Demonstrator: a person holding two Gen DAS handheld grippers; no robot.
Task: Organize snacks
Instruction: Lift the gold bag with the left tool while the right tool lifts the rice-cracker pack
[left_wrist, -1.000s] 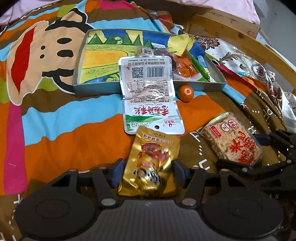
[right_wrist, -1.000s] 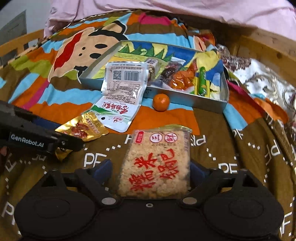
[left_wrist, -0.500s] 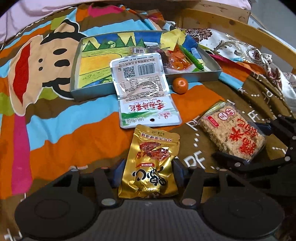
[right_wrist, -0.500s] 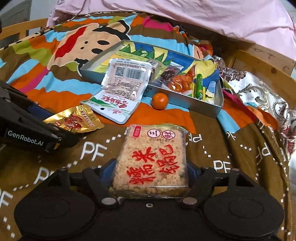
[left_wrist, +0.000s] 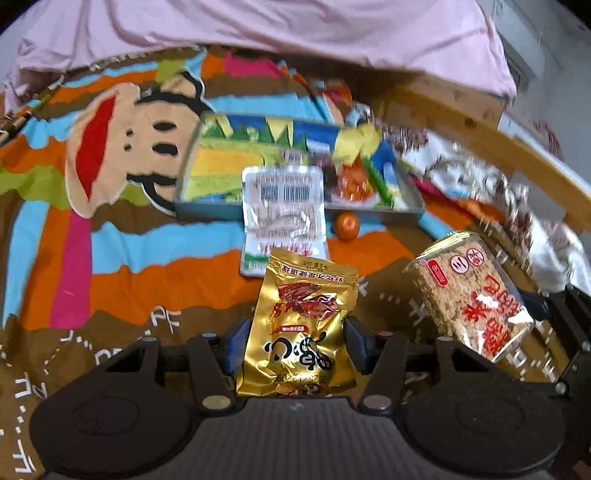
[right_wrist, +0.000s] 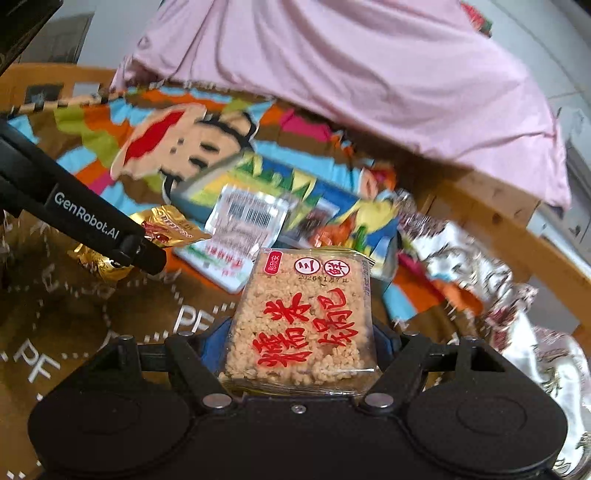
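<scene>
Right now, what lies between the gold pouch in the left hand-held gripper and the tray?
In the left wrist view, the white packet lies between the gold pouch and the tray, its far end propped on the rim.

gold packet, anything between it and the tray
Yes. The white packet lies propped over the tray's near wall, straight ahead of the gold packet held in the left gripper. An orange sits by the wall to its right.
</scene>
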